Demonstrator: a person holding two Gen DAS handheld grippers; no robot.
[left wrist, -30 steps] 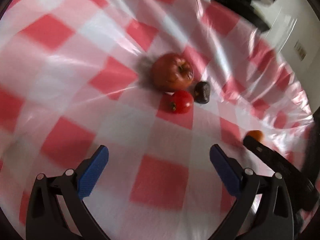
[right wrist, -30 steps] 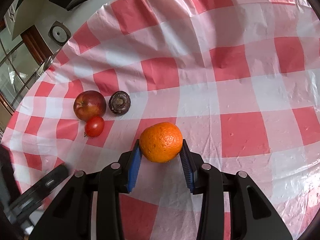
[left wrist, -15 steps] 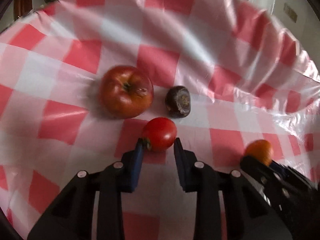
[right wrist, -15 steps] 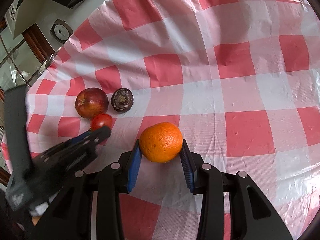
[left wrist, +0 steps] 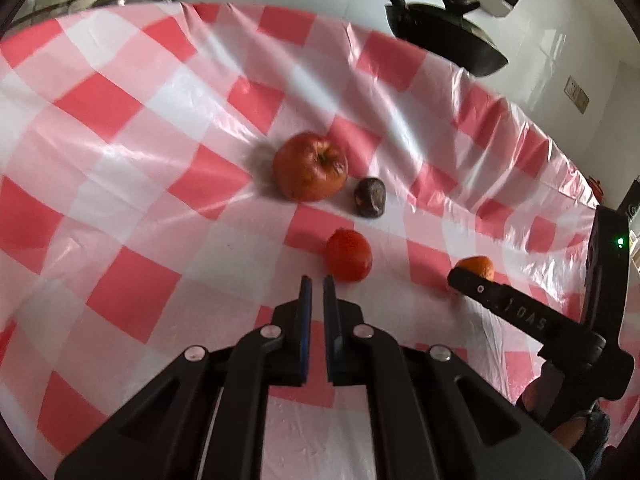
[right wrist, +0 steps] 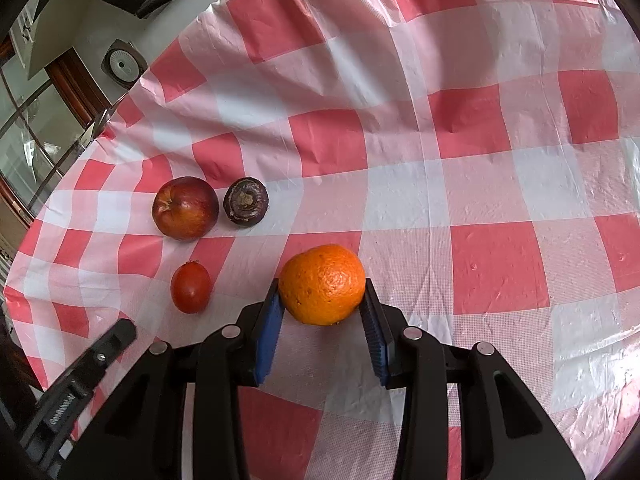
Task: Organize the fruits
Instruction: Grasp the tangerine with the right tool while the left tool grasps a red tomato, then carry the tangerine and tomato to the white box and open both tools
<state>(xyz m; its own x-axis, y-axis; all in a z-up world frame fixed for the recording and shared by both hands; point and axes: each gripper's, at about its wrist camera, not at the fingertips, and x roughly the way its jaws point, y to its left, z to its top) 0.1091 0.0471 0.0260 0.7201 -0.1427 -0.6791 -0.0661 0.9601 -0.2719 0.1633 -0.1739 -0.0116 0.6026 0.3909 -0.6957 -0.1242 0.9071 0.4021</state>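
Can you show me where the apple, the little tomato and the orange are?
apple (right wrist: 185,207), right wrist view, middle of its red skin.
tomato (right wrist: 190,287), right wrist view, its centre.
orange (right wrist: 322,284), right wrist view, front of its peel.

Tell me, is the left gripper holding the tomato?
No, the left gripper is shut on nothing, and the tomato lies on the tablecloth just beyond it.

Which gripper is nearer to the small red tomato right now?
Left. The left gripper, shut and empty, sits just short of the tomato. The right gripper is farther off, shut on the orange beside it.
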